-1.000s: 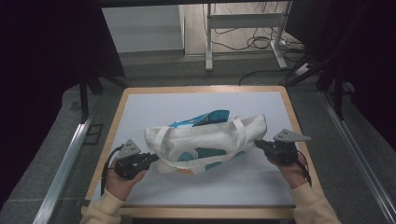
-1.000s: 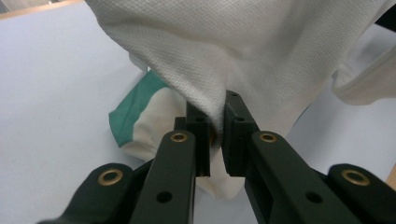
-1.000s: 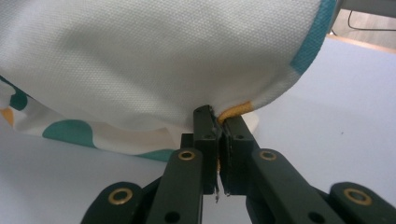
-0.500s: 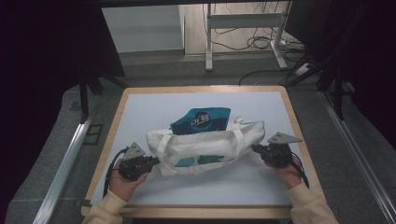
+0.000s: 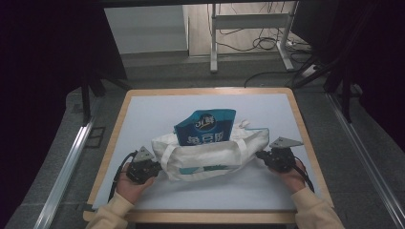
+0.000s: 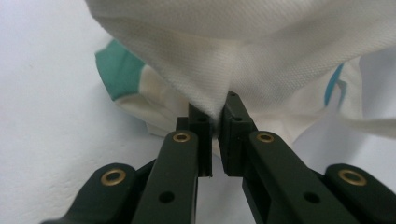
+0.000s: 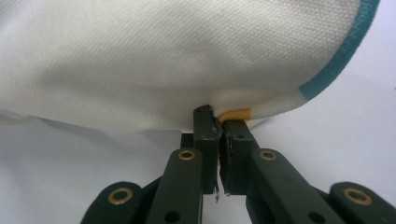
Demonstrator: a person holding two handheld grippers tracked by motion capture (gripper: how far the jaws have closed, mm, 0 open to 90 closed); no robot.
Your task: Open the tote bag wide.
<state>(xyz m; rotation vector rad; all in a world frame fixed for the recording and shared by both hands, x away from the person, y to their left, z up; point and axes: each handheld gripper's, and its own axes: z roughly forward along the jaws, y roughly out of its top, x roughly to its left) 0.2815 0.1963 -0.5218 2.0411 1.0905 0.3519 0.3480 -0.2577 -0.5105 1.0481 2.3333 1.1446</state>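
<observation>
Gripping opposite edges of white tote bag [image 5: 210,155]: left tongs [image 6: 214,122], right tongs [image 7: 219,122].

White woven tote bag [image 5: 210,155] with teal trim and straps, lying on the white desk [image 5: 143,114] near its front edge, stretched between its 2 ends, each pinched in a claw. A blue snack pouch [image 5: 205,128] with white lettering stands upright out of the bag's open top, tilted slightly backward.
</observation>
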